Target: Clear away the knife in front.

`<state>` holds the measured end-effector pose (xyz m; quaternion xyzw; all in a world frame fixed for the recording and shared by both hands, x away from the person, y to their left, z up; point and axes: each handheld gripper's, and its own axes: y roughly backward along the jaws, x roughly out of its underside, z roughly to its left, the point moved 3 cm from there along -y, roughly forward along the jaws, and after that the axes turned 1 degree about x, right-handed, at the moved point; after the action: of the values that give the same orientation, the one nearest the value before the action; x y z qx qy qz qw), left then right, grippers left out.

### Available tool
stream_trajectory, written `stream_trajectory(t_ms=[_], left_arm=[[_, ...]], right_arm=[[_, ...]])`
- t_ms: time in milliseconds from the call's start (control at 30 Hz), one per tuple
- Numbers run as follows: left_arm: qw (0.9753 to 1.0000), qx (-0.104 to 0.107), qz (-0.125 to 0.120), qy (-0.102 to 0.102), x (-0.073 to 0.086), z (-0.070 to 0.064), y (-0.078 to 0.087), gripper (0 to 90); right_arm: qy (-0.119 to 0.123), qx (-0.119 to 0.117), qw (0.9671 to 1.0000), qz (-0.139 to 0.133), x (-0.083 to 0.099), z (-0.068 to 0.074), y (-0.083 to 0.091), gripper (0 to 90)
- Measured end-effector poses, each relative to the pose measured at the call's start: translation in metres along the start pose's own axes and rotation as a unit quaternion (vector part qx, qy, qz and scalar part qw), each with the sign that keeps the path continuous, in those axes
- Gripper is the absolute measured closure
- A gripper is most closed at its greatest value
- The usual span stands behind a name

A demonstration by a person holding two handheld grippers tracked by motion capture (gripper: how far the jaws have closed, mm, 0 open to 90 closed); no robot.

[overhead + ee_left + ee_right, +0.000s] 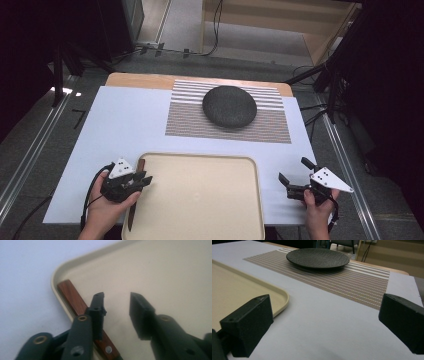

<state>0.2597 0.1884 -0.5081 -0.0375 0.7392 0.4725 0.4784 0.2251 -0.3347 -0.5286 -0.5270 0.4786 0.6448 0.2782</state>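
The table (pixel 150 115) bears a striped mat (pixel 270 125) with a dark plate (pixel 229 106), and nearer, a beige tray (pixel 200 200). The left gripper (pixel 141 179) tilts down over the tray's left edge, jaws apart, one beside a wood-handled knife (pixel 134 210) lying along that edge. The right gripper (pixel 295 176) rests right of the tray, jaws wide.

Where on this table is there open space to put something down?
Most of the beige tray is bare, right of the wooden-handled knife along its left rim. The white strip between tray and striped placemat is free too. It is crowded by the left gripper and around the dark plate.
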Motion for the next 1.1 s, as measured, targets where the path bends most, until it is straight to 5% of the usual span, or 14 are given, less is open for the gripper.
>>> stream_trajectory(t_ms=[300,533,767,1100], left_arm=[[0.9972,0.015,-0.073,0.007,-0.008,0.002,0.013,32.2],[0.9939,0.027,-0.107,0.000,-0.011,0.003,0.022,13.3],[0.9912,0.037,-0.127,0.000,-0.010,0.010,0.028,2.1],[0.9889,0.011,-0.148,0.003,-0.007,0.025,0.039,0.0]], right_arm=[[0.000,0.000,1.0000,0.000,0.000,0.000,0.000,0.0],[-0.001,0.002,1.0000,0.001,0.000,0.000,0.000,0.0],[-0.001,0.002,1.0000,0.001,0.000,0.000,0.000,0.0],[-0.002,0.002,1.0000,0.001,0.000,0.000,0.000,0.0]])
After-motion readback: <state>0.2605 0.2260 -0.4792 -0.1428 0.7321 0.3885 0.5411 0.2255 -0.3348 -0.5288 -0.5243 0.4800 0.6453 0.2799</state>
